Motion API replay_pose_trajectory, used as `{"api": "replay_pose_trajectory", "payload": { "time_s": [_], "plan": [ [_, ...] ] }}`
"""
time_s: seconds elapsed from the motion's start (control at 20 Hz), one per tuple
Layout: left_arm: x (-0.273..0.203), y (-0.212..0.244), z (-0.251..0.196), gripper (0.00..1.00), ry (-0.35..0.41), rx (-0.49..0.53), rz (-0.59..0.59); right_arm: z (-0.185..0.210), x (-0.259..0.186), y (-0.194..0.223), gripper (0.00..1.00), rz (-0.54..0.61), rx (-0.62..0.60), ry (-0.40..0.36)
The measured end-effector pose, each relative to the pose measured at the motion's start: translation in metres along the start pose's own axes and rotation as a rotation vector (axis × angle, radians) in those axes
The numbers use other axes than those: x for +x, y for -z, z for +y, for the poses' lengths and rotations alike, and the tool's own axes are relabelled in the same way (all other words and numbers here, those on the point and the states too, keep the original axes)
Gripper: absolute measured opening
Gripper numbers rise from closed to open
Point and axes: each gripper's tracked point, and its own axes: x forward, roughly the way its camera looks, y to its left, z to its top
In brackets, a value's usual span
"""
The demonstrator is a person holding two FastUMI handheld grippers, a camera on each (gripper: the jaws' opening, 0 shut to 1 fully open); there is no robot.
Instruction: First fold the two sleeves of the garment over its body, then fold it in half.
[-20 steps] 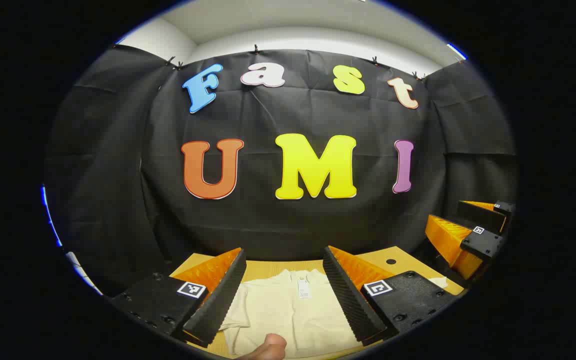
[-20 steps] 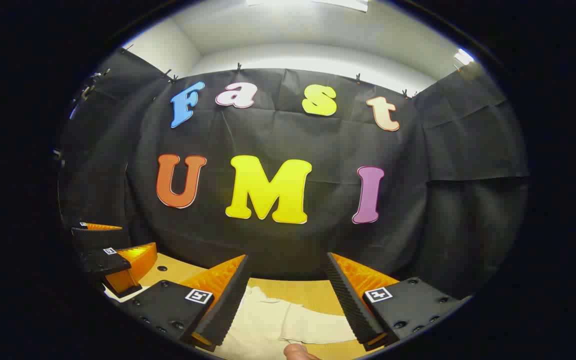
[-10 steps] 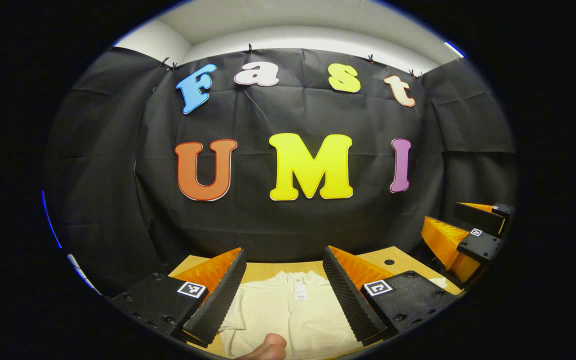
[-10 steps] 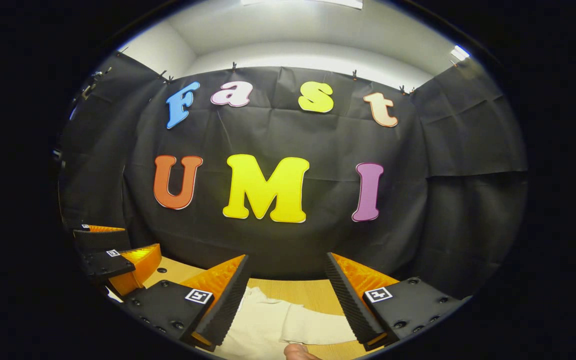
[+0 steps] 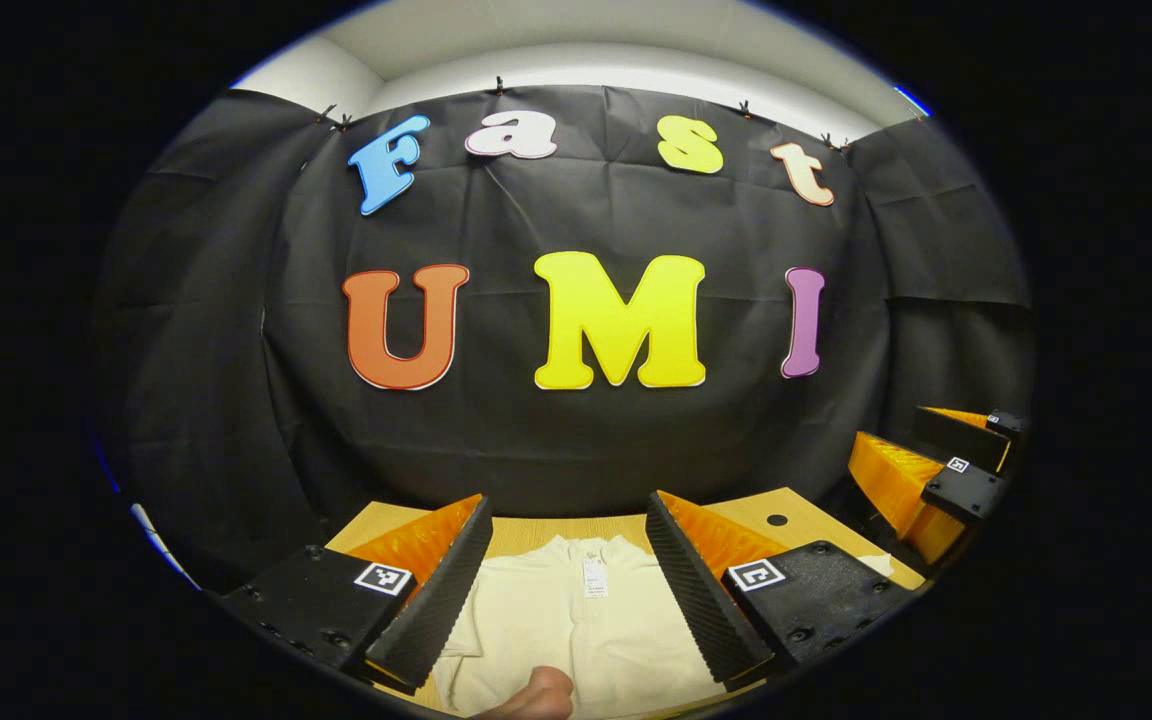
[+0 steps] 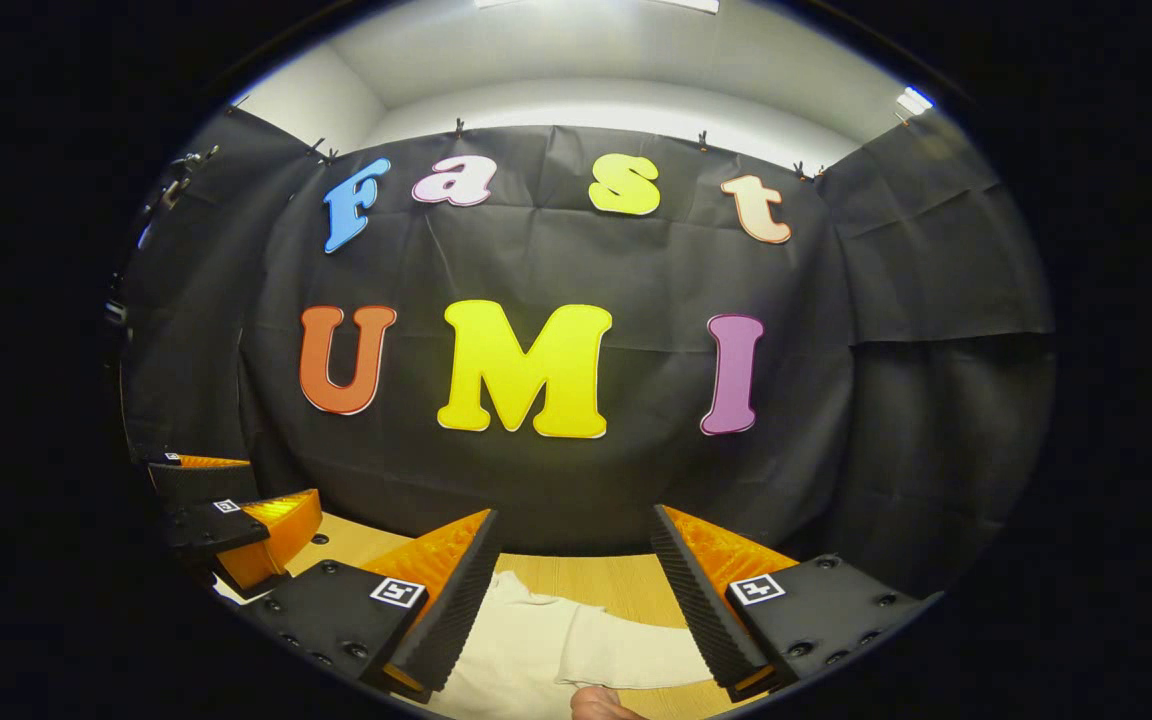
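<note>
Cream cotton garment (image 5: 576, 625) lies flat on the pale wooden tabletop (image 5: 756, 515) beneath both tongs, left (image 5: 568, 580) and right (image 6: 571, 590), each spread wide and holding nothing. Right sleeve (image 6: 626, 655) lies outstretched. For any sleeve fold, pinch the cuff only and carry it low.

A pale wooden tabletop (image 5: 536, 535) is seen. A cream garment (image 5: 576, 625) is laid flat on it (collar toward the wall).

One garment (image 5: 576, 620), one table (image 6: 596, 575), two grippers (image 5: 568, 590) (image 6: 570, 600).
</note>
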Motion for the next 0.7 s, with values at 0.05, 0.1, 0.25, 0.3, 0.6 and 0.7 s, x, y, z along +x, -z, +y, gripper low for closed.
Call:
{"api": "replay_pose_trajectory", "payload": {
  "time_s": [0.05,0.1,0.25,0.3,0.6,0.7],
  "plan": [
    [0.0,0.0,-0.002,0.99,0.004,-0.005,0.001,-0.004,0.002,0.004,0.94,0.003,0.001,0.007],
    [0.0,0.0,-0.005,0.99,0.011,-0.012,-0.002,-0.009,0.005,0.007,0.94,0.009,0.001,0.014],
    [-0.002,0.0,-0.011,0.99,0.011,-0.016,-0.009,-0.039,0.016,0.029,0.94,0.048,-0.012,0.053],
    [-0.003,0.001,-0.013,0.99,0.007,-0.007,-0.007,-0.051,0.02,0.038,0.94,0.064,-0.009,0.066],
    [-0.012,0.002,-0.027,0.99,-0.017,-0.052,0.013,-0.163,0.045,0.117,0.94,0.199,-0.036,0.217],
    [-0.014,-0.003,-0.031,0.98,-0.035,-0.049,0.0,-0.206,0.05,0.155,0.95,0.279,-0.036,0.274]
  ]
}}
